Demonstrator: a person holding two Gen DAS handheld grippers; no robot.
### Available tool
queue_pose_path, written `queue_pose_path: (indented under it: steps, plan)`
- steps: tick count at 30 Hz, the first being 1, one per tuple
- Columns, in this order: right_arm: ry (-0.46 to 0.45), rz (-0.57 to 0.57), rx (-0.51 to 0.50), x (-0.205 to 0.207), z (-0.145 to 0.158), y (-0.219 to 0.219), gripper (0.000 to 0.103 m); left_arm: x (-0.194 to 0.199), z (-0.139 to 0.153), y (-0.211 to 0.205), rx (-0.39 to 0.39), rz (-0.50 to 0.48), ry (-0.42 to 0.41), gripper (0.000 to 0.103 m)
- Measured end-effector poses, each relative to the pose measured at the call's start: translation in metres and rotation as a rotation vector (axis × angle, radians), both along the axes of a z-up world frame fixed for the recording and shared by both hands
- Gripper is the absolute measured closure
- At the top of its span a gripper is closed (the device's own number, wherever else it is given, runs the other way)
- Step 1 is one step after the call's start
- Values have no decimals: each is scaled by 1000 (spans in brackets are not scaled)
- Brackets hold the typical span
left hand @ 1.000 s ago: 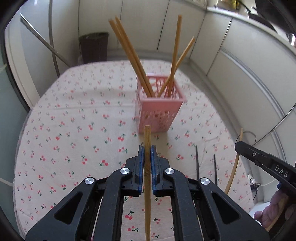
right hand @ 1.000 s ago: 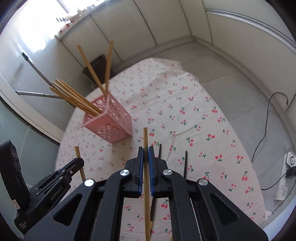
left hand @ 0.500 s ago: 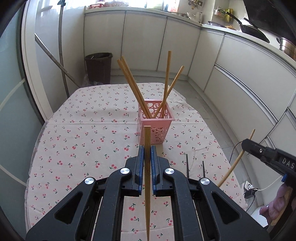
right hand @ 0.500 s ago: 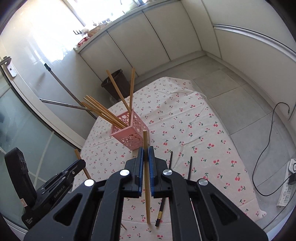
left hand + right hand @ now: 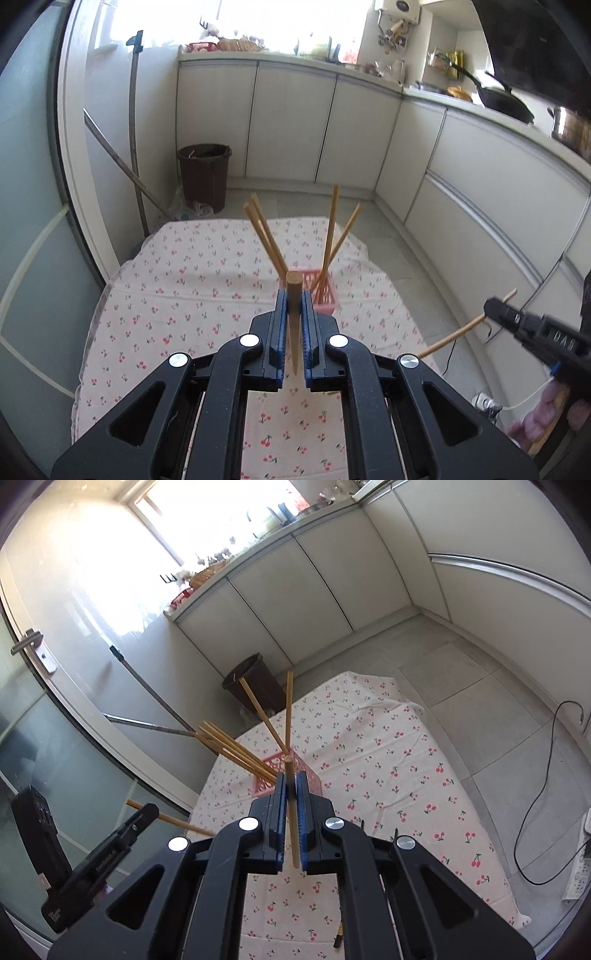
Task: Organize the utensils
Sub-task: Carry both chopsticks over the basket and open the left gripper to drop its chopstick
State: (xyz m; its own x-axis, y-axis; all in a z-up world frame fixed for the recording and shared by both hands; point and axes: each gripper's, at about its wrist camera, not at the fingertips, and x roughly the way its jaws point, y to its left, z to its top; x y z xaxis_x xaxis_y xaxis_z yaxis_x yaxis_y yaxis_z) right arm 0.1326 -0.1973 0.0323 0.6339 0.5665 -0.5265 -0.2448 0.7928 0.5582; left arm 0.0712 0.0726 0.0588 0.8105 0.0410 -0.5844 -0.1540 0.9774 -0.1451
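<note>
Two grippers each pinch one chopstick upright between blue pads: left gripper (image 5: 294, 295) on chopstick (image 5: 294, 325); right gripper (image 5: 290, 779) on stick (image 5: 292, 819); pink basket (image 5: 325, 293) sits just beyond, on the tablecloth (image 5: 184, 295).

pink basket (image 5: 325, 295), tan chopsticks (image 5: 266, 236), cherry-print cloth (image 5: 184, 280)

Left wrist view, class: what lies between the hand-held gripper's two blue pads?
A single light wooden chopstick stands clamped between the left hand-held gripper's pads, its blunt end up, in front of the pink plastic basket.
</note>
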Motion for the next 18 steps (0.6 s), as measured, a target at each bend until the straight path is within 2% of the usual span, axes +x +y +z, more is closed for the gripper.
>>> queue_pose_path:
  steps: [11,18]
  plan:
    - [27,-11,24,4,-4,-11,97,29,65,13,-9,52,-139,96]
    - [80,-24,14,12,-20,-19,97,60,73,11,-30,74,-171,96]
